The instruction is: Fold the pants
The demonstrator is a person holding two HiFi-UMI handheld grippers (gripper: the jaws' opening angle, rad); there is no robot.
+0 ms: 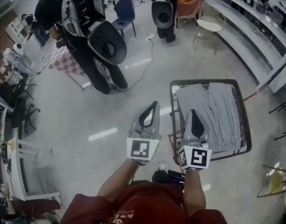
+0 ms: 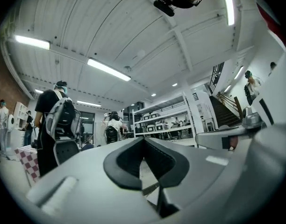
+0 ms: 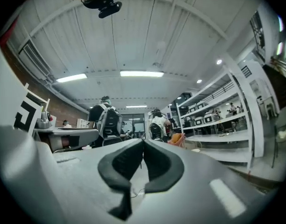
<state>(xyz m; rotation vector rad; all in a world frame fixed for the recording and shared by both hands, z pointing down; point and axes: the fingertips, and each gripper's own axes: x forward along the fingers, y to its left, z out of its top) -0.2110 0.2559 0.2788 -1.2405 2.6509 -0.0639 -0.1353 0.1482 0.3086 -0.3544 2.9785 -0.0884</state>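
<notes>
The light grey fabric pants (image 1: 213, 115) are lying spread flat on the black-rimmed rectangular worktop (image 1: 203, 81), sitting at about 3 o'clock from the centre of the head view. Both claws are pointing roughly level. The left claw (image 1: 155, 103) is hanging clenched and empty over the pale glossy floor (image 1: 87, 120), at 9 o'clock of the worktop. The right claw (image 1: 193, 112) is likewise clenched on nothing, showing over the worktop's near-left edge. Folding seems not yet begun, so the step in hand is probably the approach. To do it well, each claw should be opening before dipping toward the cloth, then pinching matching corners of one end so the fabric is lifting evenly without bunching.
</notes>
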